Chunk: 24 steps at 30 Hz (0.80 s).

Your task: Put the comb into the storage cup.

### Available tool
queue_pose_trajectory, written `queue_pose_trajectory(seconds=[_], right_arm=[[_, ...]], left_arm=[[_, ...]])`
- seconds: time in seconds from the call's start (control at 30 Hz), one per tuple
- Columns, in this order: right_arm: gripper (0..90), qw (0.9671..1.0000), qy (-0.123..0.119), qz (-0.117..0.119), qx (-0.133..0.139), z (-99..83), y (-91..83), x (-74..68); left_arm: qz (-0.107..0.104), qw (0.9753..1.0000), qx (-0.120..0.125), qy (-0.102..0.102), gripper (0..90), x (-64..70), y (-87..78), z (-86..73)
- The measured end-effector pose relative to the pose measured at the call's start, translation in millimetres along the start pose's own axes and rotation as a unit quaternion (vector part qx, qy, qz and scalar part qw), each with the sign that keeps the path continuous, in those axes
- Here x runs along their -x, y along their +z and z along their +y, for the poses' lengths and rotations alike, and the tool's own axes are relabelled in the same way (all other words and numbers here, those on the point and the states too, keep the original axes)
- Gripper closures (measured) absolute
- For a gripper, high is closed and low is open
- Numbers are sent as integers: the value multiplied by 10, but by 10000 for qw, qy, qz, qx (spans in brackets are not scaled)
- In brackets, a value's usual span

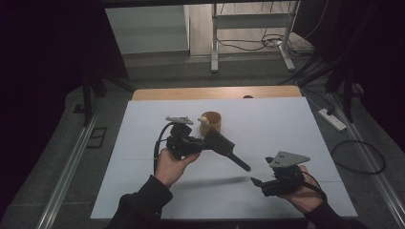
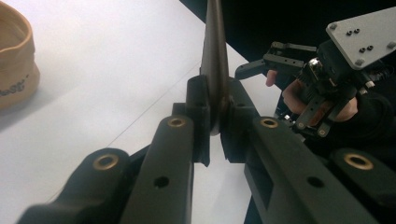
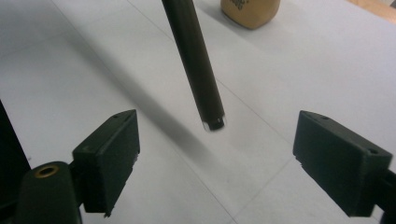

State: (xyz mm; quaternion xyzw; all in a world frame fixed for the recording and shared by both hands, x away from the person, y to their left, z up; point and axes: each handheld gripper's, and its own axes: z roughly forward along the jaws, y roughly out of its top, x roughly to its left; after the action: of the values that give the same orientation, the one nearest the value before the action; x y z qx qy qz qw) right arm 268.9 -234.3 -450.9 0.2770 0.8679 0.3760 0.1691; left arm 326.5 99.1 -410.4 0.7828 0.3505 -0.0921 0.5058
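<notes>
High view: the left gripper point(image 1: 206, 141) clamps the spatula point(image 1: 224, 145) by its blade, handle presented toward the right gripper point(image 1: 255, 183), whose 2 jaws gape empty for a handover.

The left tool point(image 1: 206, 143) looks like matt black plastic with brass-coloured bushings at its joints, seen close in the left gripper view; the spatula point(image 1: 224, 146) it clamps has a thin, flat, dark grey blade with a dull sheen and a smooth, round, dark handle point(image 3: 195, 60) with a faint satin gloss, ending in a small shiny tip; the right tool point(image 1: 256, 184) is the same matt black plastic, its pads point(image 3: 108, 156) slightly grainy, and it carries a grey, brushed-looking metal plate point(image 1: 288, 159) with small screws; the desk point(image 1: 286, 119) is covered in smooth, matt white sheet, bare pale wood showing along its far edge; the cup point(image 1: 212, 122) looks tan, matt, paper-like.
</notes>
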Motion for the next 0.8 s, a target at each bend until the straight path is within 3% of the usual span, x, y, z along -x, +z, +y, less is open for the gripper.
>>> queue_pose_trajectory(seconds=[0.2, 0.5, 0.8], right_arm=[[67, 9999, 117, 24, -90, -47, -12, 68], [9, 9992, 204, 105, -336, -106, -13, 125], [0, 9988, 299, 130, -364, -136, -35, 151]], left_arm=[[171, 9998, -21, 79, 830, -7, -20, 10], [244, 9996, 90, 67, 830, -31, -117, 51], [361, 9993, 94, 88, 830, -53, -150, 85]])
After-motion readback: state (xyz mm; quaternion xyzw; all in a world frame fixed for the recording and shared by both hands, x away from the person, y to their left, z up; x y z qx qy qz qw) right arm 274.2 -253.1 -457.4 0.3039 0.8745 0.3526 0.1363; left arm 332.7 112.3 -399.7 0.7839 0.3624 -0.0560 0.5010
